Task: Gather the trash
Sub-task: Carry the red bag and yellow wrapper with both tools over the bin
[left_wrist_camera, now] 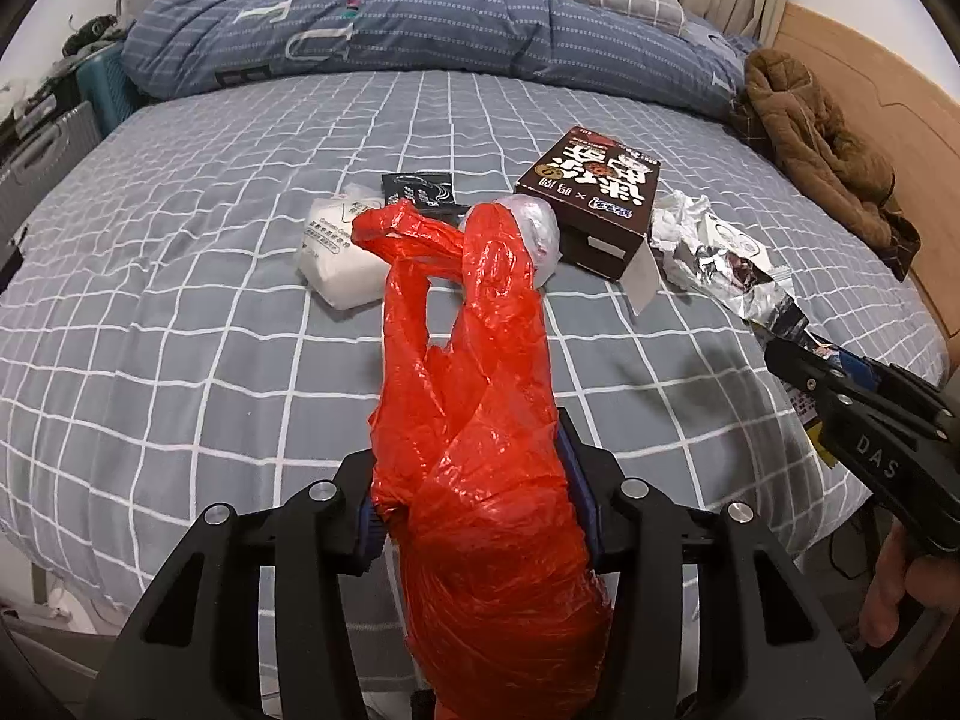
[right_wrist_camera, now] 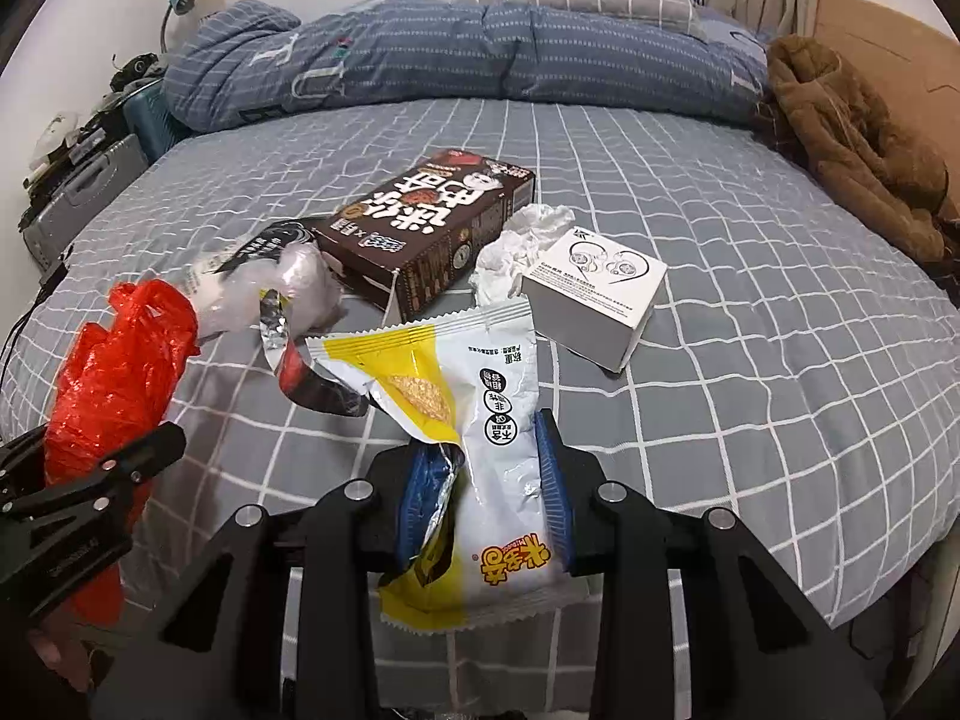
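Clamped between left gripper [left_wrist_camera: 480,516] pads: red plastic bag [left_wrist_camera: 480,420], bunched and raised as the trash receptacle; pinched in right gripper [right_wrist_camera: 486,492]: yellow-and-white snack wrapper [right_wrist_camera: 474,438], lifted off the checked bedsheet [right_wrist_camera: 720,420] just beside the bag, likely for dropping in.

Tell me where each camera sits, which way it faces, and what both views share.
Left wrist: rides the left tongs, facing across the bed toward the blue quilt; they clamp the red bag; right tongs at right.
Right wrist: rides the right tongs, facing the same way; they clamp a yellow-white snack wrapper; left tongs at left.
Shared: brown box, quilt, brown jacket.
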Tool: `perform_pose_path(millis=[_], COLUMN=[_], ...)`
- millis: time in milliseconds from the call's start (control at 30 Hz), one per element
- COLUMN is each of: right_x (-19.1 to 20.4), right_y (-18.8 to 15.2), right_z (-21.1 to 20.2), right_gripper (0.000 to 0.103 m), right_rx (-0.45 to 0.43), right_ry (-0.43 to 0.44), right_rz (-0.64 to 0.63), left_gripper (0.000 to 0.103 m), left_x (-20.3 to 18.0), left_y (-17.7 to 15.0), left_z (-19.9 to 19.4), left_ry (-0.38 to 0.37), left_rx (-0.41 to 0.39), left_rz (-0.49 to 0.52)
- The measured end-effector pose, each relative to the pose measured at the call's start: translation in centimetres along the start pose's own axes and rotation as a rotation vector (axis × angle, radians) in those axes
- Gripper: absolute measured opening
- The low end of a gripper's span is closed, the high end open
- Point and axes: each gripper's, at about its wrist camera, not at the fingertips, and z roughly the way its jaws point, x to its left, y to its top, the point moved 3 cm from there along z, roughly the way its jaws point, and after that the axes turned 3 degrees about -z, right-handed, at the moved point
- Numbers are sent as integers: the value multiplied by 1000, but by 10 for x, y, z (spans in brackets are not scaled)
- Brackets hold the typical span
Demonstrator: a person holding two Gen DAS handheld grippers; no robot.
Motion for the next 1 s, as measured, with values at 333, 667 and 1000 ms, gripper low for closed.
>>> perform_pose_path(millis=[333, 667, 1000], right_x=[4, 8, 17], right_y=[-10, -25, -37], right_z=[-31, -55, -84], right_gripper=[32, 32, 32], right_rx=[-37, -55, -82], right_ry=[5, 6, 17], right_rz=[-7, 8, 9], left_gripper=[46, 46, 46], left_x=[-5, -13, -23], left_y=[-10, -30, -46], left_z=[-20, -34, -61], left_ry=[-9, -20, -37], left_rx=[-18, -15, -38], left_rz=[0, 11, 23])
